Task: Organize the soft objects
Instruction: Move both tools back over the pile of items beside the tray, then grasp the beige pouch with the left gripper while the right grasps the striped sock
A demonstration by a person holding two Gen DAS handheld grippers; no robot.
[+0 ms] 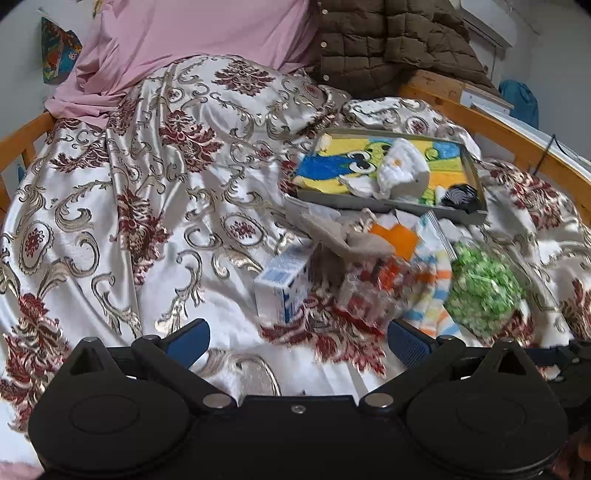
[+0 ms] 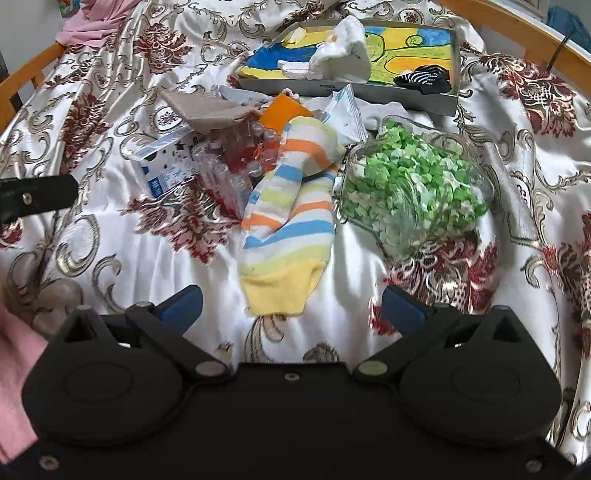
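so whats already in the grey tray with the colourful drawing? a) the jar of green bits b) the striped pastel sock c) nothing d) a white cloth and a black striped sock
d: in the right wrist view the tray holds a white cloth and a black striped sock, while the pastel sock lies outside on the bedspread.

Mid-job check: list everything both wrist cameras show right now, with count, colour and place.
bedspread: one, white satin with red and gold pattern, covering the bed
tray: one, grey rim, colourful drawing inside, far side
white cloth: one, white, in the tray
black striped sock: one, black-white, tray's right corner
striped sock: one, orange, blue, yellow stripes, centre of bedspread
bag of green pieces: one, clear, right of striped sock
carton: one, white-blue, left of pile
clear tubes: several, red-tinted, beside carton
beige cloth: one, atop pile
orange piece: one, behind striped sock
pink sheet: one, bed head
brown quilted jacket: one, bed head
left gripper: open, empty
right gripper: open, near the striped sock's yellow cuff
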